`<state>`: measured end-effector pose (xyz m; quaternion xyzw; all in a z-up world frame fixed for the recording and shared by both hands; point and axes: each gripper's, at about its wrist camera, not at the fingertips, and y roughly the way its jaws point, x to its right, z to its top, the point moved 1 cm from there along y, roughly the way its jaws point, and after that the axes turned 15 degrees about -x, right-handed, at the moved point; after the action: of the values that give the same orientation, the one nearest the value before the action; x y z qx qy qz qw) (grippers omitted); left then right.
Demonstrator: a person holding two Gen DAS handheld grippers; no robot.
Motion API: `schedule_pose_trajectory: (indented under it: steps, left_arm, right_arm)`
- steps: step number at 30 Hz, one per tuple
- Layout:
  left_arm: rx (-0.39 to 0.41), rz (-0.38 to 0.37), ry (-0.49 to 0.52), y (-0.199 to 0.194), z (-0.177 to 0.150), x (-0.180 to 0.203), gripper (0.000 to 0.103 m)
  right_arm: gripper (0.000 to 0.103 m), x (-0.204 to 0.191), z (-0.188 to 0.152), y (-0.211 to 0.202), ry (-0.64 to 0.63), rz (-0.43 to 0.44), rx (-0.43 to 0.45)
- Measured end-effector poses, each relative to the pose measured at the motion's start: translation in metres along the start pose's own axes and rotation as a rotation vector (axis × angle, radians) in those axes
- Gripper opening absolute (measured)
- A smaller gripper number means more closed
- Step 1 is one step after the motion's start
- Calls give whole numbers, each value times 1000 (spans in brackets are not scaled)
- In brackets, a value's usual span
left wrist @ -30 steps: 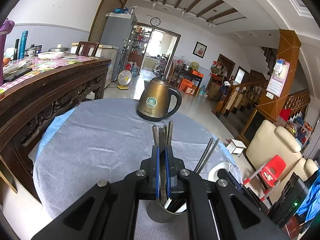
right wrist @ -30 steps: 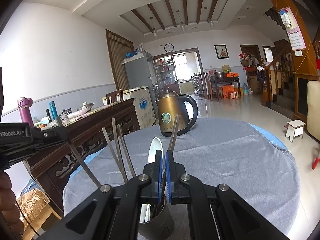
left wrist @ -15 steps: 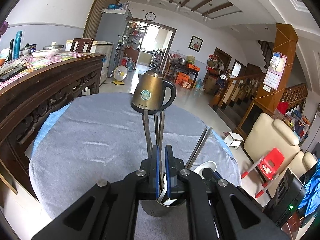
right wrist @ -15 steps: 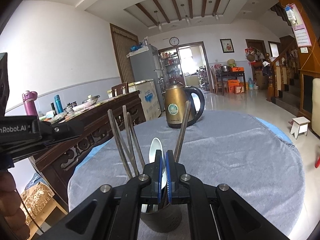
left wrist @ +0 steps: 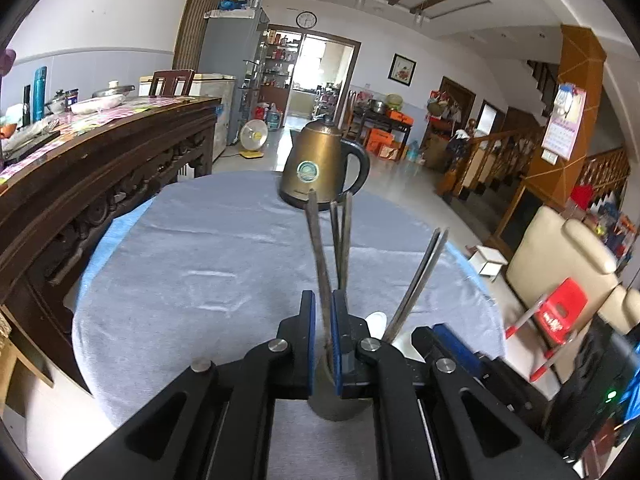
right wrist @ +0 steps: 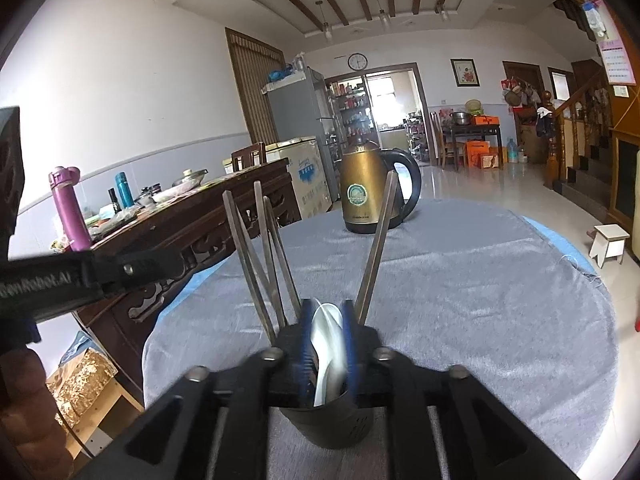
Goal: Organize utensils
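Note:
A dark metal utensil cup (right wrist: 326,420) stands on the grey tablecloth, holding several metal chopsticks (right wrist: 256,264) and a white spoon (right wrist: 328,340). In the left wrist view the cup (left wrist: 338,404) sits under my left gripper (left wrist: 323,340), whose jaws stand slightly apart around a chopstick (left wrist: 320,264) without clearly pinching it. My right gripper (right wrist: 325,344) is above the cup with its jaws parted around the white spoon; the spoon's bowl sits between the blue pads. Another chopstick pair (left wrist: 416,280) leans right.
A bronze electric kettle (left wrist: 322,168) stands at the far side of the round table (left wrist: 200,248). A carved dark wooden sideboard (left wrist: 80,184) with bottles and dishes runs along the left. A cream sofa and red stool (left wrist: 560,312) are at the right.
Both grippers' jaws have opened slightly from shut. The right gripper's jaws now stand either side of the white spoon. Both grippers have shifted a little relative to the cup.

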<state>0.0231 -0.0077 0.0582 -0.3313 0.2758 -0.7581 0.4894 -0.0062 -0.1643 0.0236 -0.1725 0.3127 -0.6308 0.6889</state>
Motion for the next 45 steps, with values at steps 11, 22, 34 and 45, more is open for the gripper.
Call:
schedule_pose_trajectory:
  steps: [11, 22, 34, 45]
  left_arm:
    - [27, 151, 22, 1, -4, 0, 77]
    - [5, 273, 23, 4, -5, -3, 80]
    - [14, 298, 17, 1, -4, -8, 82]
    - [15, 429, 32, 5, -9, -16, 90]
  right_arm:
    - [56, 12, 3, -19, 20, -42, 86]
    - [56, 21, 5, -25, 34, -72, 76]
    - [57, 14, 4, -22, 12, -86, 56]
    - [65, 13, 4, -24, -6, -113, 2]
